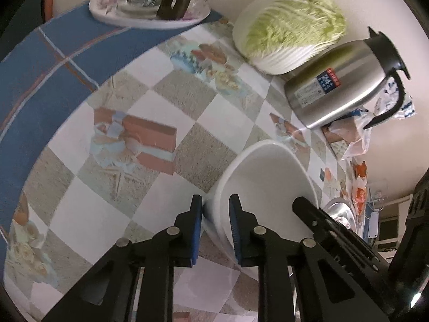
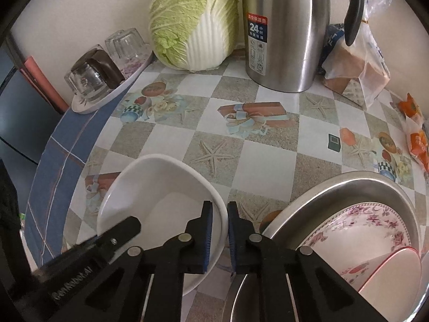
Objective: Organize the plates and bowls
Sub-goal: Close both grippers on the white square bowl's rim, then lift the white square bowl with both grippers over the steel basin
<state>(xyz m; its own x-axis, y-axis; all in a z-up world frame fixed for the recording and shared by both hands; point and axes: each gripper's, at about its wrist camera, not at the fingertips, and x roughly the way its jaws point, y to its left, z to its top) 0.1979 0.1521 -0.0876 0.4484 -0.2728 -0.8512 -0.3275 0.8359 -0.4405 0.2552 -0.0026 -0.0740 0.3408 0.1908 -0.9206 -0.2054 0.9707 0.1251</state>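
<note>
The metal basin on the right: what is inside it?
Inside the metal basin lies a floral plate and a red-rimmed dish. The right gripper covers the basin's near part.

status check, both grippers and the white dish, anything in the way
Left gripper and right gripper both clamped on opposite rims of the white dish. Dish on the table. Metal basin close beside it.

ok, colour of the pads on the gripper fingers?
Blue, ribbed, on black fingers. Clearest in the left wrist view on the left gripper, which clamps the white bowl rim.
</note>
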